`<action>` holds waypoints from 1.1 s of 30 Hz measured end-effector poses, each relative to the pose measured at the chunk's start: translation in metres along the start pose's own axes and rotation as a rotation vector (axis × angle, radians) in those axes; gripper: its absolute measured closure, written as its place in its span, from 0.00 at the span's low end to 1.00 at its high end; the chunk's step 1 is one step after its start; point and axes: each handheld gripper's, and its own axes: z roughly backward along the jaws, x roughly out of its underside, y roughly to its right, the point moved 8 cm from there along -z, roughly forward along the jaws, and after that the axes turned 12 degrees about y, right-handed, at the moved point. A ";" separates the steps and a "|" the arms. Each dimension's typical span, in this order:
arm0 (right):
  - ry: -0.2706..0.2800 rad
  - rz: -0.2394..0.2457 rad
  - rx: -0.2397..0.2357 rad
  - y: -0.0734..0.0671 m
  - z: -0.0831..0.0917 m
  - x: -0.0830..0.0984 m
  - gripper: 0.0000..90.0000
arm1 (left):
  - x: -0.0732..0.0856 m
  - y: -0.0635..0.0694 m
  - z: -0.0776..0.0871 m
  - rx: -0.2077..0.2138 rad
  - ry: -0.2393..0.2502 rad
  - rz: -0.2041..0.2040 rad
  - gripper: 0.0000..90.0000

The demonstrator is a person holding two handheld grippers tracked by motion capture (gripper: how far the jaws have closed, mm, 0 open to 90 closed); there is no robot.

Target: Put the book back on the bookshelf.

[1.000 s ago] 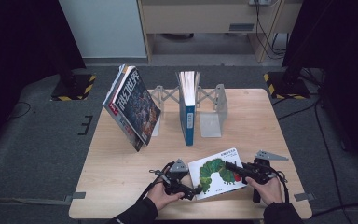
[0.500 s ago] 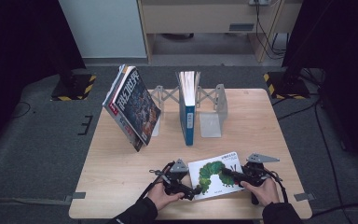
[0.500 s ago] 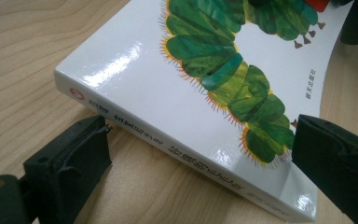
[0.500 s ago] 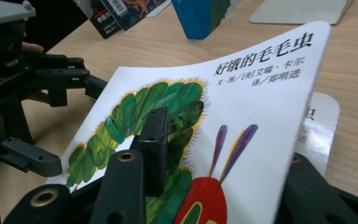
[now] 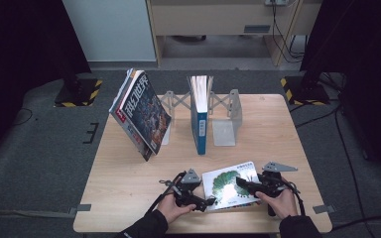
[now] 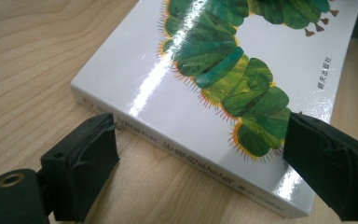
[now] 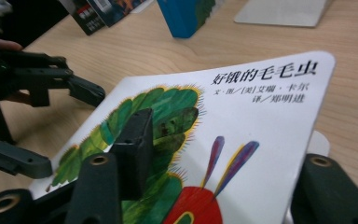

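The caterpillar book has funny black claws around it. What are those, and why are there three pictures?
Those claws are tools a person holds. The left hand-held gripper is open around the caterpillar book's spine corner. The right hand-held gripper reaches over the cover; its jaws have just been opening, and they aren't squeezing it. One camera looks down from above. The other two ride on the grippers, so you see the book up close. On the wooden table there's also a leaning magazine, a blue book standing upright and a metal book rack.
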 end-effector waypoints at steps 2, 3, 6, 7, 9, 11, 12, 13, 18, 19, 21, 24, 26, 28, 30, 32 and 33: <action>0.005 0.002 0.012 0.000 0.001 -0.001 0.47 | 0.000 -0.001 0.000 0.006 0.002 0.003 0.10; 0.000 0.018 0.020 0.001 0.002 -0.002 0.45 | 0.000 -0.001 0.000 0.007 0.003 0.004 0.10; 0.004 0.041 0.045 0.004 0.005 -0.004 0.43 | 0.000 -0.001 0.000 0.006 0.003 0.005 0.10; 0.006 0.035 0.053 0.005 0.006 -0.005 0.44 | 0.000 -0.001 0.000 0.006 0.003 0.005 0.10; 0.011 0.017 0.046 0.008 0.009 -0.005 0.49 | 0.000 -0.001 0.000 0.003 0.004 0.007 0.10; 0.041 -0.011 0.036 0.009 0.012 -0.007 0.57 | -0.001 -0.001 0.000 -0.004 0.005 0.013 0.10; 0.050 -0.017 0.031 0.010 0.013 -0.009 0.59 | -0.001 -0.001 0.000 -0.008 0.009 0.017 0.10; 0.062 -0.028 0.026 0.009 0.013 -0.010 0.62 | -0.001 -0.001 0.000 -0.010 0.009 0.019 0.10; 0.089 -0.072 0.012 0.011 0.014 -0.013 0.69 | -0.001 -0.002 0.001 -0.021 0.017 0.024 0.12; 0.091 -0.069 0.010 0.012 0.014 -0.013 0.69 | -0.001 -0.003 0.001 -0.025 0.018 0.034 0.12; 0.096 -0.076 0.003 0.011 0.014 -0.013 0.69 | -0.001 -0.004 0.002 -0.024 0.017 0.035 0.13; 0.106 -0.081 -0.004 0.010 0.013 -0.014 0.66 | -0.001 -0.005 0.003 -0.022 0.020 0.038 0.12; 0.114 -0.089 -0.013 0.008 0.011 -0.014 0.66 | -0.001 -0.005 0.002 -0.021 0.018 0.037 0.11; 0.123 -0.099 -0.026 0.006 0.010 -0.015 0.68 | -0.001 -0.004 0.002 -0.020 0.020 0.041 0.09; 0.132 -0.104 -0.029 0.005 0.010 -0.016 0.71 | -0.001 -0.004 0.002 -0.019 0.019 0.043 0.09; 0.136 -0.107 -0.026 0.005 0.011 -0.017 0.75 | -0.001 -0.004 0.001 -0.019 0.019 0.042 0.08; 0.139 -0.109 -0.029 0.005 0.011 -0.018 0.78 | -0.001 -0.004 0.001 -0.019 0.019 0.042 0.08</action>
